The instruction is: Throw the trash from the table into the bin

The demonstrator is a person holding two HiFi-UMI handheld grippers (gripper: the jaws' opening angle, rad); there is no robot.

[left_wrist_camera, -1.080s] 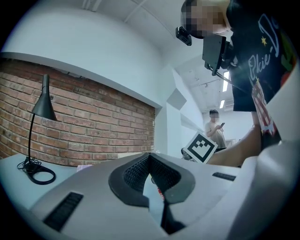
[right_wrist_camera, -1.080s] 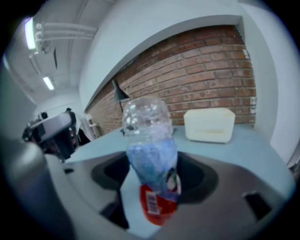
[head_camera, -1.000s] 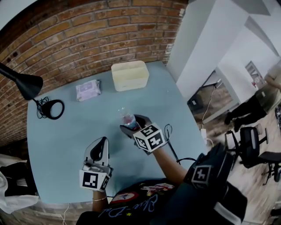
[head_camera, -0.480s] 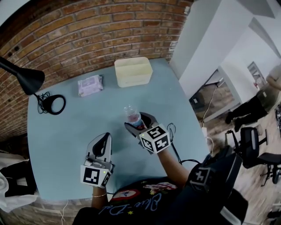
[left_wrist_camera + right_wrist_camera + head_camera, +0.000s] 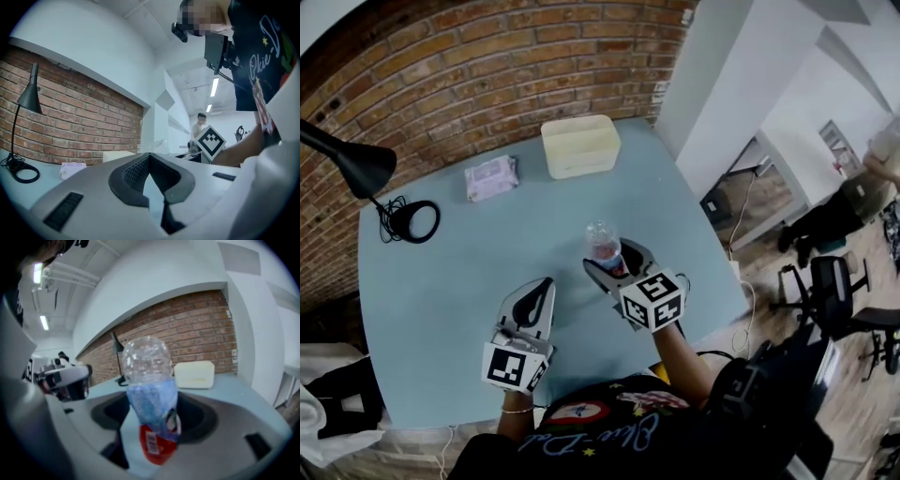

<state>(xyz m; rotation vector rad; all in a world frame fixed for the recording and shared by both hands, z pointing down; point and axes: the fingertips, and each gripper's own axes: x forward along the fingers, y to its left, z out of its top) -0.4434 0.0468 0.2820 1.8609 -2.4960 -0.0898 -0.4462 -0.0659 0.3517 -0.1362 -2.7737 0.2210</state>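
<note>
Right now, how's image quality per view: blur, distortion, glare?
Head view: strong fisheye, brick wall bows, table sharp, no glare. Left gripper view: dark round vignette, near jaws soft, lamp crisp. Right gripper view: whole frame soft, bottle label smeared, box behind hazy.

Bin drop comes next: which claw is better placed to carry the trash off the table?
Right. The right claw is shut on the clear plastic bottle with the blue-and-red label, while the left claw is shut and empty.
</note>
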